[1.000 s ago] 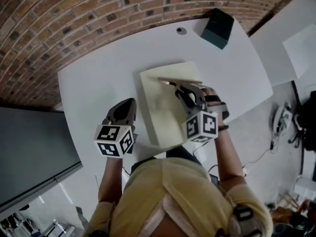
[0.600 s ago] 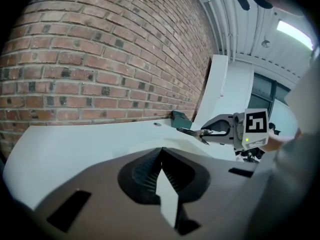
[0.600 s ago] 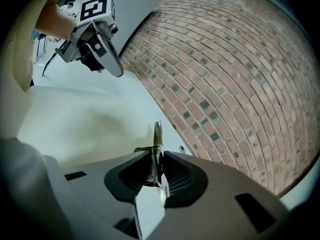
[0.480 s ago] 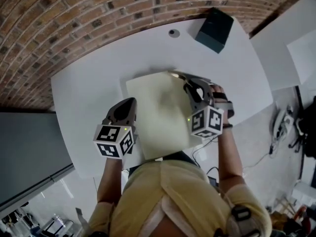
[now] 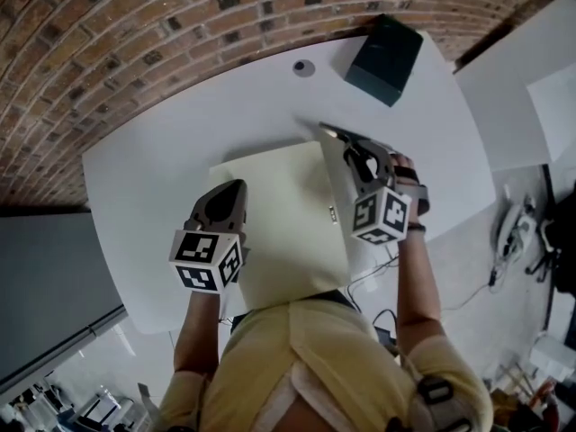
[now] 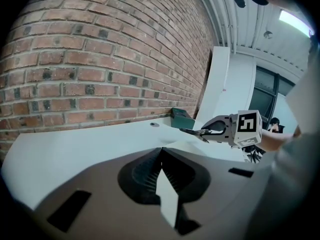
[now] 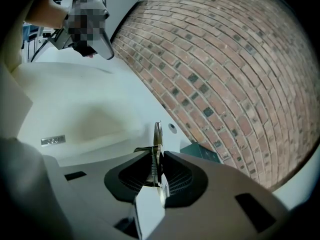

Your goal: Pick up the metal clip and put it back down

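- Dark-green box (image 5: 384,48): closed block at the table's (image 5: 180,142) far edge, by the brick wall; contents not visible.
- Metal clip (image 7: 157,133): thin, silvery, seen edge-on and upright, with a coiled spring at its middle. It is pinched in the right gripper (image 7: 156,159), its tip sticking out past the jaws, by the far right corner of the cream sheet (image 5: 279,223).
- Right gripper: jaws pressed on the clip.
- Left gripper (image 6: 161,151): jaws pressed together with nothing between, over the sheet's left edge.
- Sheet: flat on the table, with a small label (image 5: 331,211) near its right edge.
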A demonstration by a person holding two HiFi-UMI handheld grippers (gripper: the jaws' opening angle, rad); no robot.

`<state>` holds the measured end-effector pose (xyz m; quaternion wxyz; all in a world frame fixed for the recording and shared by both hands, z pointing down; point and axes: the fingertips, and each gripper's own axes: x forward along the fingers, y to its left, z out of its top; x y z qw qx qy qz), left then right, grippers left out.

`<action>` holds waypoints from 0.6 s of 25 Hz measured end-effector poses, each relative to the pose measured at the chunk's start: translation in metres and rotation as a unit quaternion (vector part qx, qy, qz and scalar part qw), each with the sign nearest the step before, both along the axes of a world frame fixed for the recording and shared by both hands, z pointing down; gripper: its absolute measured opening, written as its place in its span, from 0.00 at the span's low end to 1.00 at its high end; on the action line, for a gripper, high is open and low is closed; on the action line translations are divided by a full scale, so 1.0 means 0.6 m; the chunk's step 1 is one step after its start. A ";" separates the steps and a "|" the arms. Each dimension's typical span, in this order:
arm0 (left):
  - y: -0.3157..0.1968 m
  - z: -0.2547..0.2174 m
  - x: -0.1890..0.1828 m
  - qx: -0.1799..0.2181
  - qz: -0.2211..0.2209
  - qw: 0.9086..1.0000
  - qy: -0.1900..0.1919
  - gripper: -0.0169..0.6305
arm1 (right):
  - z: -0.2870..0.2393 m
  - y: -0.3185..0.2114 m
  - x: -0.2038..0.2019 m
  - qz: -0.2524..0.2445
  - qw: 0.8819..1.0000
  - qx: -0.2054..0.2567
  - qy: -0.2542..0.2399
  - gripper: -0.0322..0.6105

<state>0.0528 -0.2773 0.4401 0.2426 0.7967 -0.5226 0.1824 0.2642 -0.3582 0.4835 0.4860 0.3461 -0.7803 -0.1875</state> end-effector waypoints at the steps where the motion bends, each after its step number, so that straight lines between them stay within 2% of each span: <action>1: -0.004 0.002 0.005 -0.002 0.000 1.000 -0.004 0.03 | 0.005 -0.006 0.007 0.001 1.000 -0.003 0.002 0.17; 15: -0.055 0.028 0.052 -0.019 0.015 0.999 -0.048 0.03 | 0.080 -0.085 0.055 0.014 1.000 -0.015 0.017 0.17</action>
